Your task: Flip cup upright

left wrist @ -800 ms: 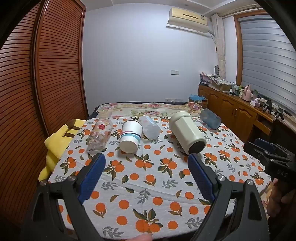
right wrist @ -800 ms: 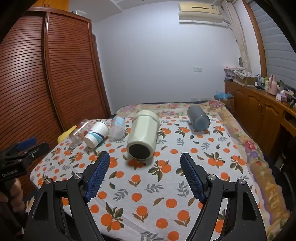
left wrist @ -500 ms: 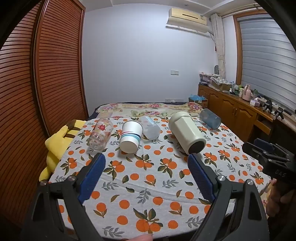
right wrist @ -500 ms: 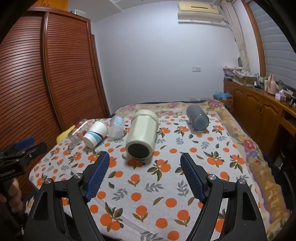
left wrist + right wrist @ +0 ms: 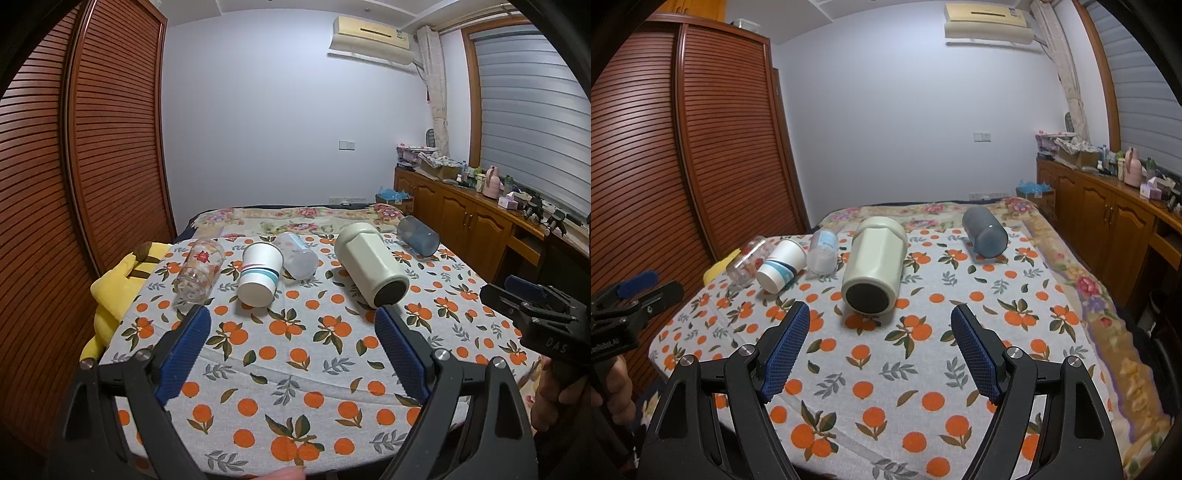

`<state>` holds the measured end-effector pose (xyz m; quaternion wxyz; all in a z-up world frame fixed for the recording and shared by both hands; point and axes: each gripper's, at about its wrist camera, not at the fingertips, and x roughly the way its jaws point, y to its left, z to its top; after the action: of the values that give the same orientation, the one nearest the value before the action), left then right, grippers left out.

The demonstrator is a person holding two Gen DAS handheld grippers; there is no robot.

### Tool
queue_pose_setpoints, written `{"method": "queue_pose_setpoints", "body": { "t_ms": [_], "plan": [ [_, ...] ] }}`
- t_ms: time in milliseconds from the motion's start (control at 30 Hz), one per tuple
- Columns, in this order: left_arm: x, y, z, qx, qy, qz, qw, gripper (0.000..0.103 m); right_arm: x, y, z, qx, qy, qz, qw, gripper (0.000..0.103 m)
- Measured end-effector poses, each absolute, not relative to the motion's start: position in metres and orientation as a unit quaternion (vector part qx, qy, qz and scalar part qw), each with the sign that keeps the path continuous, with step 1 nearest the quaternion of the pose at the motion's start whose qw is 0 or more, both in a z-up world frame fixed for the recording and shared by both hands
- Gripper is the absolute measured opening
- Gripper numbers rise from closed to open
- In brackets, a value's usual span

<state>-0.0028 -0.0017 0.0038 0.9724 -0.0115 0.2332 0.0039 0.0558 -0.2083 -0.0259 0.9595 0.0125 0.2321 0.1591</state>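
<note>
Little has moved since the earlier frames: both views have crept slightly nearer the cups, and every cup lies where it lay. Nearest the lens in the left wrist view, the left gripper (image 5: 291, 328) fills the lower frame with its blue pads spread wide and nothing between them. In the right wrist view the right gripper (image 5: 879, 325) sits likewise at the bottom, wide apart and empty above the orange-print cloth (image 5: 923, 354) covering the bed.

Just beyond the right gripper, at centre frame, the big cream cup (image 5: 873, 266) lies on its side, its dark end facing the camera. To its left, in the middle left of the frame, three smaller cups lie tipped in a close row: a frosted plastic cup (image 5: 823, 251), a white paper cup (image 5: 781, 264) with blue bands, and a clear printed glass (image 5: 748, 260). Whether they touch is unclear. Farther back, upper right of centre, a grey-blue tumbler (image 5: 985, 232) lies on its side, well apart from the rest.

Behind the cloth a flowered blanket (image 5: 295, 218) runs across the bed. At the far right a wooden cabinet (image 5: 1108, 221) carries clutter.
</note>
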Motion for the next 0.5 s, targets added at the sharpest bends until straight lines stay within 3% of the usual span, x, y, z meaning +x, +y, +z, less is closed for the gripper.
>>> {"method": "queue_pose_setpoints", "body": {
  "t_ms": [500],
  "plan": [
    [-0.0033,-0.0021,0.0068,-0.011,0.231,0.003,0.973,0.091,0.0548,-0.2079,-0.0259,0.013,0.233,0.158,0.96,0.081]
  ]
}}
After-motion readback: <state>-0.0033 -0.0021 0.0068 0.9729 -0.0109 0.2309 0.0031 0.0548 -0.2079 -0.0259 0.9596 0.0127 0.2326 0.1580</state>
